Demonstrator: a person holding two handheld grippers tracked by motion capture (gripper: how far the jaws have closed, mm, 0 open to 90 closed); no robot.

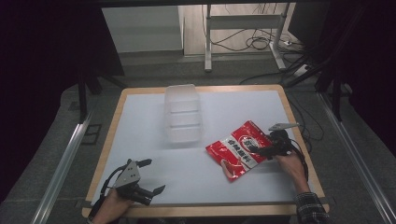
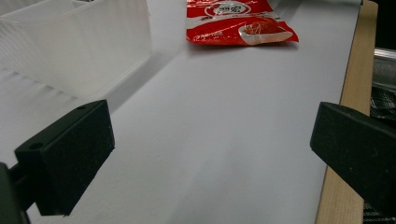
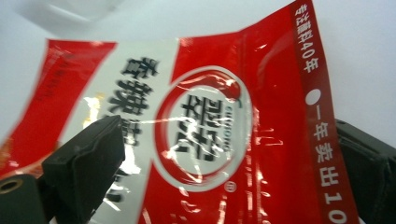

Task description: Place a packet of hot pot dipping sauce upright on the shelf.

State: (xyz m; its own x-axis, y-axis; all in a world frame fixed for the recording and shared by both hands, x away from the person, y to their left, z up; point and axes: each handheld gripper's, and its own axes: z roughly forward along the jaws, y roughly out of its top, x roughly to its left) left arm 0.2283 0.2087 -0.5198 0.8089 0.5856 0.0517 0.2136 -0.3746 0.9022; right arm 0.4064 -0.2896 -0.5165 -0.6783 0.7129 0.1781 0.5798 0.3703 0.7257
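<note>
**Op:** Pouch (image 1: 242,148) coming up under my right gripper (image 1: 259,149) — red snack bag, flat on the desk (image 1: 196,182), right of centre, just off the clear plastic bin (image 1: 184,119).

**Spotter:** What are your fingers (image 3: 86,163) doing on that side?

**Op:** Spread wide, one either side of the pouch's near end, nothing pinched yet. From the right gripper view the foil runs up between them, printed face towards me.

**Spotter:** And the left?

**Op:** Left gripper (image 1: 147,176) sits at the near-left corner of the desk, fingers (image 2: 70,149) wide apart, holding nothing, well away from the pouch (image 2: 236,21).

**Spotter:** How would you take it?

**Op:** I reckon I want the sealed edge, not the puffy middle — that film looks slippery and will likely crumple. I'd go low, get one finger under the lip, close gently, then lift level so the contents don't slump. The bin (image 2: 70,42) looks like the destination, so I'd keep the carry short.
</note>
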